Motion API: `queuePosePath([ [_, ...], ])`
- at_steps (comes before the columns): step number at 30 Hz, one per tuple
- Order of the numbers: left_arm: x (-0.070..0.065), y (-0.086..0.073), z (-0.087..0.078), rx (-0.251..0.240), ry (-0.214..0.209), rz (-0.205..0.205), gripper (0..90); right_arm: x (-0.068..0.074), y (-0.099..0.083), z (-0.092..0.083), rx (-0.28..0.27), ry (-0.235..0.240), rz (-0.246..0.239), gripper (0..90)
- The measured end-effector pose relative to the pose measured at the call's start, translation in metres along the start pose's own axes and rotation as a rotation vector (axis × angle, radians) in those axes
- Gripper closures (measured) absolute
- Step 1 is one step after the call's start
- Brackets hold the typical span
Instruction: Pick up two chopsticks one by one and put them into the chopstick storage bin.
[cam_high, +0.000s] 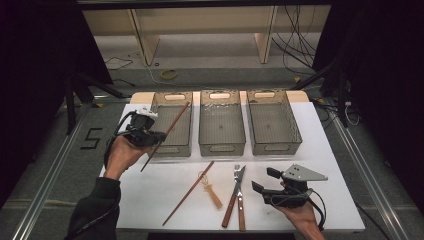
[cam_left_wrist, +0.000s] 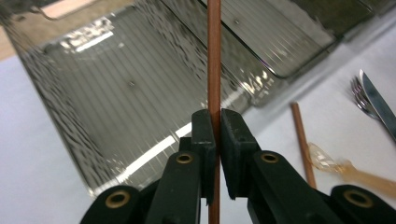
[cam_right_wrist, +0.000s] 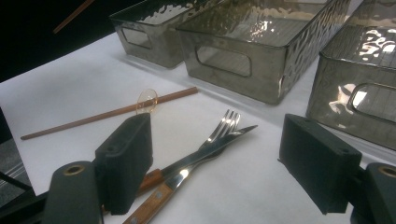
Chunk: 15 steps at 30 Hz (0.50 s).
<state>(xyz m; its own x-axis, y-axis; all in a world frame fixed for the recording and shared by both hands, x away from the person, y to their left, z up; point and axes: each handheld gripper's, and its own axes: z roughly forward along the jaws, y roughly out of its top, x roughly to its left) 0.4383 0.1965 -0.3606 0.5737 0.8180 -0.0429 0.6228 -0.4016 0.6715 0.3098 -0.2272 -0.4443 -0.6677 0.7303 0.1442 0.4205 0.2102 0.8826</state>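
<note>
— Brown wood, thin and straight: that is the chopstick (cam_high: 165, 136) I have in my left gripper (cam_high: 156, 137). Both pads are pressed flat against it, one on each side.

— Where along its length do you have it?

— Toward its lower end. In the left gripper view the chopstick (cam_left_wrist: 214, 60) runs straight up out of my jaws and passes down between them to the bottom edge. From the high view it slants, its upper tip over the left bin (cam_high: 172, 145), its lower tip hanging off the bin's near corner above the white table (cam_high: 150, 195).

— So it is off the table?

— Yes — lifted clear, with the ribbed floor of the left bin (cam_left_wrist: 116, 93) behind it.

— And your other hand?

— My right gripper (cam_high: 264, 181) hangs low over the table's near right part, jaws wide apart with nothing between them. Through the right gripper view I look past both pads at a fork (cam_right_wrist: 224, 126) and a knife (cam_right_wrist: 205, 154) with wooden handles, lying crossed.

— Anything else on the table?

— A second chopstick (cam_high: 189, 192) lies slantwise left of the cutlery, and a clear amber spoon (cam_high: 210, 189) touches it — its bowl rests against the stick. Two more bins, the middle bin (cam_high: 222, 145) and the right bin (cam_high: 275, 145), stand in a row beside the left one.
</note>
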Motion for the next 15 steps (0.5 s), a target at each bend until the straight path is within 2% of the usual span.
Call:
queuePosePath([
  [7, 0.015, 0.015, 0.009, -0.004, 0.035, -0.001, 84.0, -0.001, 0.0, 0.0, 0.002, 0.002, 0.002, 26.5],
  [9, 0.02, 0.019, 0.013, -0.009, 0.032, -0.007, 84.0, 0.0, 0.0, 0.0, 0.001, 0.003, 0.001, 26.5],
  [15, 0.032, 0.031, 0.023, -0.026, 0.057, -0.011, 84.0, -0.001, 0.0, 0.0, 0.002, 0.003, 0.003, 26.5],
])
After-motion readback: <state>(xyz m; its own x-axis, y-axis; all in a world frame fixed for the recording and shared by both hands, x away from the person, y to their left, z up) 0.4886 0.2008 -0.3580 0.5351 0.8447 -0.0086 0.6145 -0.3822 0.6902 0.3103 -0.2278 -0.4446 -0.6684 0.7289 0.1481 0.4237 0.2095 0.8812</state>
